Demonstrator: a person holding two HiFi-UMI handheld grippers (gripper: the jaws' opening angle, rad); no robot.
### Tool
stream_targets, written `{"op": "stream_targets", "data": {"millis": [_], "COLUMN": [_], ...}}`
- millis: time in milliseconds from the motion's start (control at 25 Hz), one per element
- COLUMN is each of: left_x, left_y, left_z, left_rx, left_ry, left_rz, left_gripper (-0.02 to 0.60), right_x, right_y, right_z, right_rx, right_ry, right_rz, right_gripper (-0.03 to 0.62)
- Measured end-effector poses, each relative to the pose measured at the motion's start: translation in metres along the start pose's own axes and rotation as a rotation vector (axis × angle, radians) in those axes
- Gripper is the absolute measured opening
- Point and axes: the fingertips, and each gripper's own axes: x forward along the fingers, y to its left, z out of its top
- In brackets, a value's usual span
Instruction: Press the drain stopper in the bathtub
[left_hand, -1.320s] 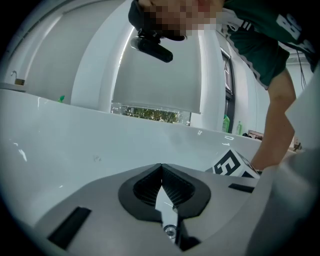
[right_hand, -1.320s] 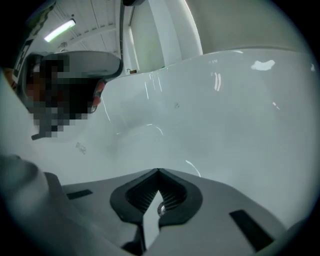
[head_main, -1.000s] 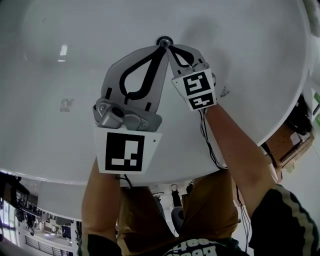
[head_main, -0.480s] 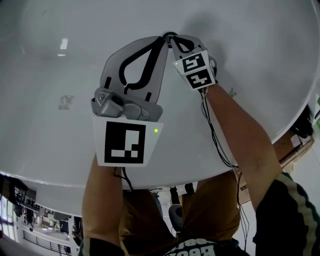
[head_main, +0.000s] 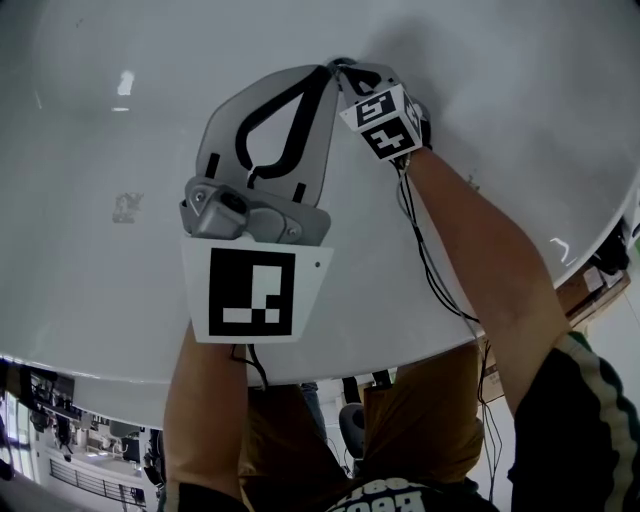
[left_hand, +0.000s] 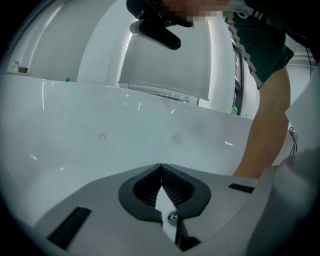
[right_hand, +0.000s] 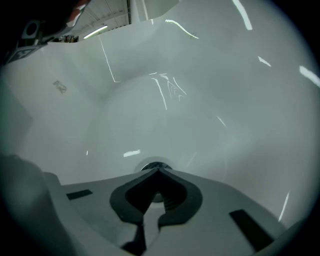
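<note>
While left gripper (left_hand: 161, 167) and right gripper (right_hand: 159, 171) fingers press together, right tips overlap drain stopper (right_hand: 149, 165).

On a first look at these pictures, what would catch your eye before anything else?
The shut right gripper with its tips at the drain stopper, low in the white bathtub. Beside it is the left gripper, also shut and empty, with its big black-and-white marker cube mid head view.

Probably a workshop hall: bare white bathtub (head_main: 100, 130), ceiling strip light (right_hand: 95, 32).
</note>
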Motion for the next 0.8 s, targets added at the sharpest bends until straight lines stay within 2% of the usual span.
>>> {"op": "stream_targets", "data": {"millis": [240, 600, 800], "left_x": [-0.001, 0.000, -0.001], "left_y": [0.000, 0.003, 0.002], "left_z": [-0.001, 0.009, 0.005], "left_rx": [-0.022, -0.010, -0.019], "left_ry": [0.000, -0.016, -0.002], "left_rz": [0.015, 0.024, 0.032], "left_gripper": [0.003, 0.003, 0.003], "right_x": [0.011, 0.014, 0.015], "right_y": [0.003, 0.000, 0.005], "right_z": [-0.006, -0.009, -0.011], "right_rx": [-0.008, -0.038, -0.119], "right_ry": [0.048, 0.096, 0.116], "right_rz": [-0.009, -0.022, -0.037], "right_gripper": [0.014, 0.014, 0.014]}}
